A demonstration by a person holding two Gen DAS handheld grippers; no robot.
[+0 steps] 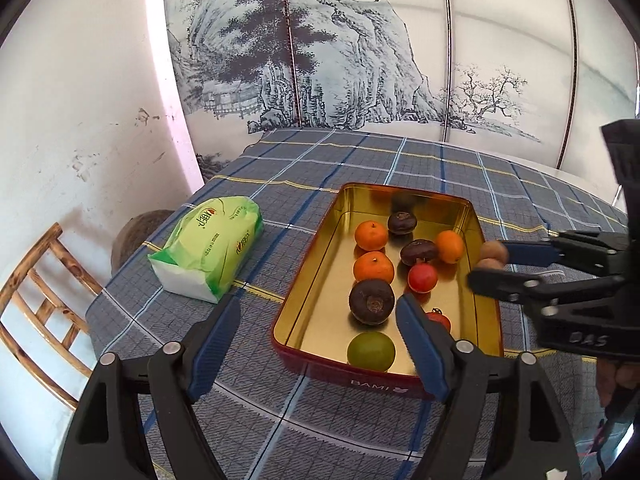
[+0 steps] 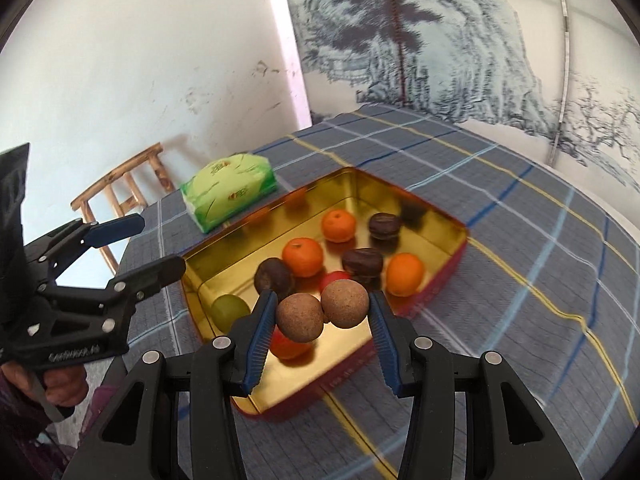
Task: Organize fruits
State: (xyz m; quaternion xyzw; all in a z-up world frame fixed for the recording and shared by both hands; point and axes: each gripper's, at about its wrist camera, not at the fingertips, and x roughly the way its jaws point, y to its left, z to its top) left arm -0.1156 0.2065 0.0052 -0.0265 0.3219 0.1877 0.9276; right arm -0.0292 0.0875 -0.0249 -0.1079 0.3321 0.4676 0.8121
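Note:
A red tin [image 1: 308,280] with a gold inside lies on the checked cloth. In it are three oranges [image 1: 371,235], three dark brown fruits [image 1: 371,301], two red fruits [image 1: 422,277] and a green fruit [image 1: 371,351]. My right gripper [image 2: 322,312] is shut on a joined pair of round light brown fruits [image 2: 344,304], held above the tin's [image 2: 240,248] near side. In the left wrist view the right gripper [image 1: 490,264] hangs at the tin's right rim. My left gripper [image 1: 318,308] stands open with nothing between its fingers, over the tin's near left corner; the right wrist view shows this left gripper [image 2: 160,245] too.
A green tissue pack [image 1: 212,248] lies on the cloth left of the tin. A wooden chair [image 1: 44,304] stands by the table's left edge, near the white wall. A painted screen [image 1: 320,60] backs the table. A hand [image 2: 60,388] holds the left gripper.

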